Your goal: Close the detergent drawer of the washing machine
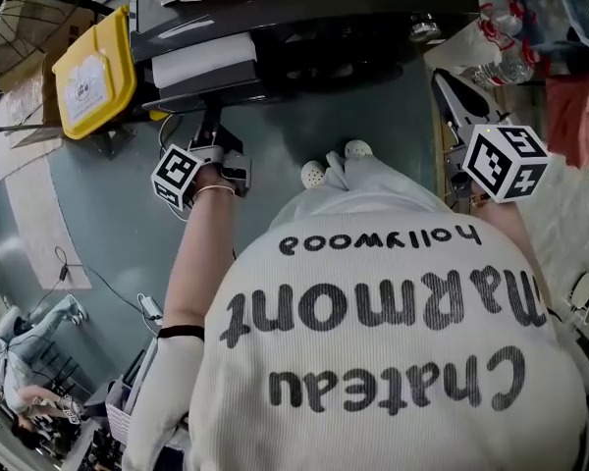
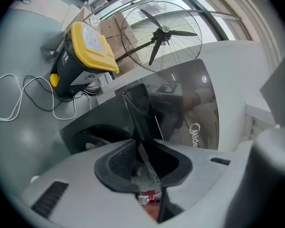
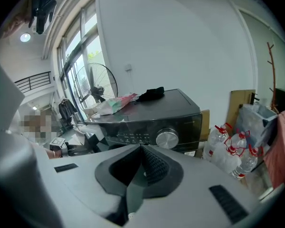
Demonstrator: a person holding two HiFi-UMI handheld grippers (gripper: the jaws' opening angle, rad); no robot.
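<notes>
Plainly, the detergent drawer (image 1: 201,65) is sticking out of the upper left corner of the dark grey washing machine (image 1: 353,37), toward the person. Its pale tray is showing behind a thin dark front panel. A yellow-lidded bin (image 1: 93,72) is standing just beside the drawer on the left, leaving little room on that side. Nearer the person the grey floor (image 1: 108,224) is lying open, with a loose white cable (image 2: 14,96) trailing across it. A large floor fan (image 2: 161,32) is standing beyond the bin. On the machine's right a cluster of water bottles (image 1: 506,42) is crowding the side, and the person's torso is filling the space in front of the machine.

The left hand-held gripper (image 1: 212,126) is reaching forward and slightly downward to the drawer, with the forearm stretching out straight from the body and the marker cube facing left. Its jaws are clamping the drawer's front panel. In the left gripper view the panel is running edge-on between them, with both jaw tips against its faces.

The right hand-held gripper (image 1: 452,94) is hanging in the air off the machine's right front corner, well apart from the drawer and tilting downward. Its jaws are pressing together with nothing between them, and it is facing the control dial (image 3: 167,139).
</notes>
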